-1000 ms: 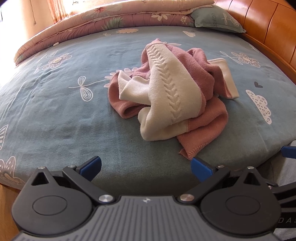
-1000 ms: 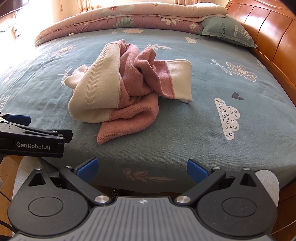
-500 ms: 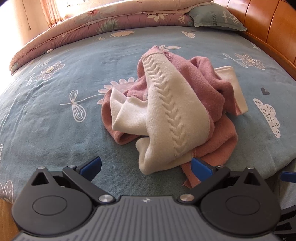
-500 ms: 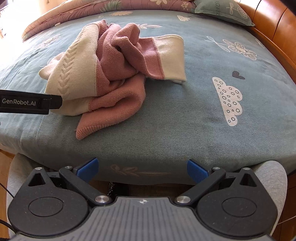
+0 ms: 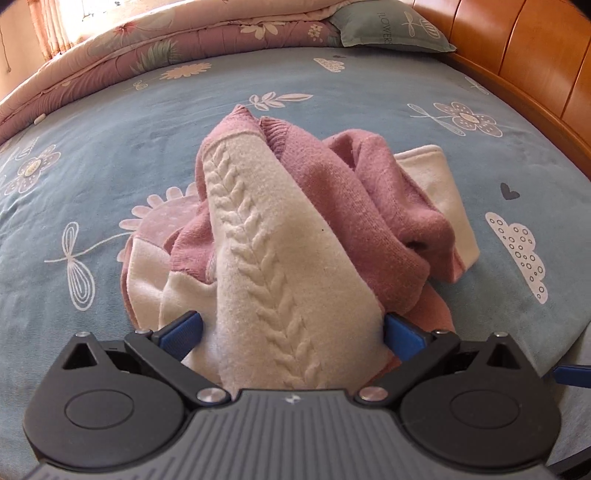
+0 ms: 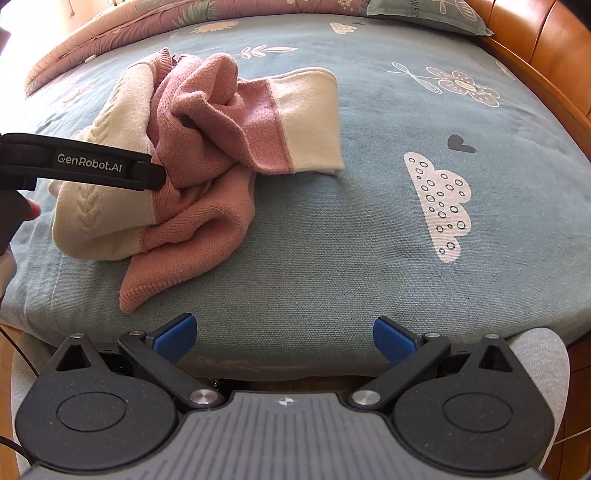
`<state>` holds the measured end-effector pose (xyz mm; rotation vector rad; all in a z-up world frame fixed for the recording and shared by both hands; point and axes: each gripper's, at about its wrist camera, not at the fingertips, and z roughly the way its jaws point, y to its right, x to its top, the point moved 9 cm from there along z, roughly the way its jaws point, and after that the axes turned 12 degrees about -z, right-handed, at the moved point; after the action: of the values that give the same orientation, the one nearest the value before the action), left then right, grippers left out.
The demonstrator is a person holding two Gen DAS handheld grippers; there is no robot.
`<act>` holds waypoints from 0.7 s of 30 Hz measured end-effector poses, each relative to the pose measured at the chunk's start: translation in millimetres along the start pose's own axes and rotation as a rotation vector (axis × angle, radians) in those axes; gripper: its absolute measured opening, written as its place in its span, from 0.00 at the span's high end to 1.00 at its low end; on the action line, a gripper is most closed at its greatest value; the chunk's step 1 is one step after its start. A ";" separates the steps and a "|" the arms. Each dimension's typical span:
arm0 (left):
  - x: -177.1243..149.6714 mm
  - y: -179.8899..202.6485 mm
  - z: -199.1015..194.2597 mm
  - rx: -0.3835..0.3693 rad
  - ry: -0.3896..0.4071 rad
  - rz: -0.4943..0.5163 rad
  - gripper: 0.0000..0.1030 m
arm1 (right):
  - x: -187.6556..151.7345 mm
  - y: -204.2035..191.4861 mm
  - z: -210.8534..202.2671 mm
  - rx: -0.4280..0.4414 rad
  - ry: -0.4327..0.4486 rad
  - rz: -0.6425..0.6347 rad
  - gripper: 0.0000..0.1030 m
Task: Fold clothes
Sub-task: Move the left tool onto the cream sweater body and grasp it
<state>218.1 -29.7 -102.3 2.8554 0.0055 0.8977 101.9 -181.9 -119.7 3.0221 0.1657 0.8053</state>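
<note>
One sweater (image 5: pixel 295 236), pink and cream, lies crumpled on the bed (image 5: pixel 110 155), near its front edge and well short of the pillow (image 5: pixel 388 29). We find the left gripper (image 5: pixel 291 332) at the sweater's near end, its fingers (image 5: pixel 183 330) spread wide with the cream cable-knit fold lying between them; nothing is pinched yet. The right gripper (image 6: pixel 284 334) hangs off the bed's front edge, to the right of the sweater and apart from it, fingers (image 6: pixel 175 332) likewise spread and empty.

We judge the step in hand to be the first grasp, to lift and spread the heap before any folding. To do it well, we would close the left fingers on a single edge layer, not the whole bundled fold, since the knit is thick and doubled here. The right gripper should take the pink hem (image 6: pixel 136 295) nearest it, so that both can draw the sweater flat across the bed. Pulling from a buried layer risks dragging the heap instead.
</note>
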 end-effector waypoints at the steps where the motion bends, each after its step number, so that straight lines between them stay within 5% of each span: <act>1: -0.9 -2.8 0.2 -0.019 0.003 -0.009 0.00 | 1.6 1.6 -0.2 -0.001 0.003 0.002 0.00; 8: -12.1 -16.4 -3.4 -0.158 0.077 0.019 0.00 | 12.3 6.3 3.3 0.013 0.019 0.013 0.00; 16: -10.7 -14.7 -10.1 -0.148 0.038 0.080 0.00 | 48.4 14.0 -8.4 0.003 0.141 -0.077 0.00; 21: -7.7 -20.2 -29.4 -0.097 0.086 0.120 0.01 | 86.0 14.5 -4.0 -0.003 0.238 -0.134 0.00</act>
<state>195.8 -6.0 -85.7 2.7498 -0.1966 1.0139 175.5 -187.4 -73.1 2.8657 0.3633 1.1464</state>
